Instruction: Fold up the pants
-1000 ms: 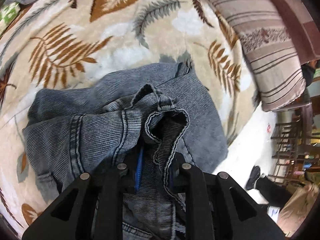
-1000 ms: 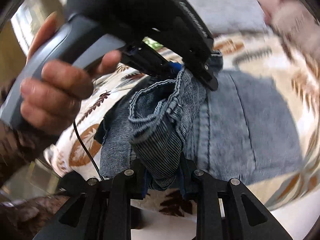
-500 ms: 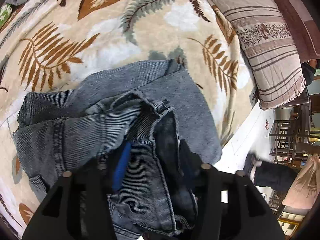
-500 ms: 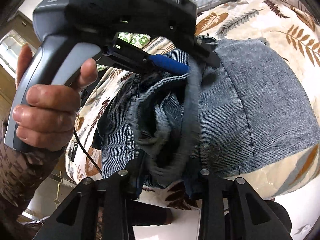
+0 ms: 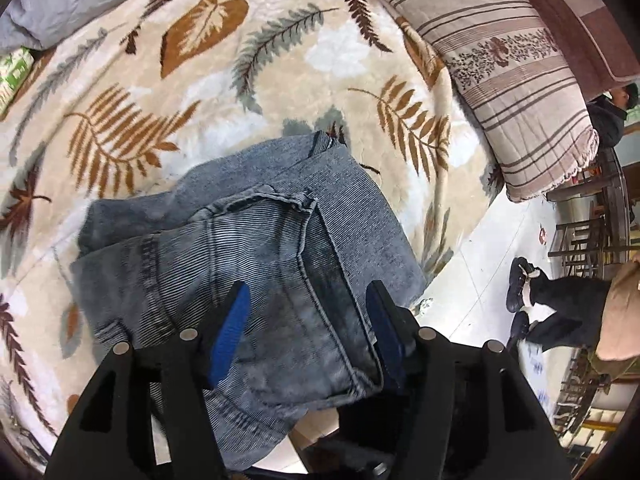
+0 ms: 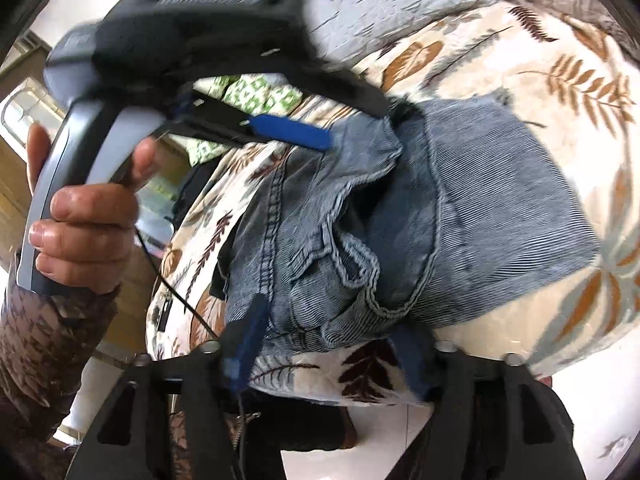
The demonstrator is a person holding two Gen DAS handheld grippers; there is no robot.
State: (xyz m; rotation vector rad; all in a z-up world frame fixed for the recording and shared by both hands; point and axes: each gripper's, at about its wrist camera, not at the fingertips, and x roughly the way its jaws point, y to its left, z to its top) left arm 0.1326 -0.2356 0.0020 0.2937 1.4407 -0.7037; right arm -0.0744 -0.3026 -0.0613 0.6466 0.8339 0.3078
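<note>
Low in both wrist frames, the left gripper and right gripper gape wide, clutching nothing, pants lying folded but rumpled on the blanket — nearly done, I'd say.

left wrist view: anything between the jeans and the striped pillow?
Only bare leaf-print blanket between jeans and pillow; the left wrist view shows it.

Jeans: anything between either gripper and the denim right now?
Nothing visible. The left gripper is open with the jeans directly between its fingers; the right gripper is open too, at the jeans' near edge on the blanket. The left hand stays off to the side.
</note>
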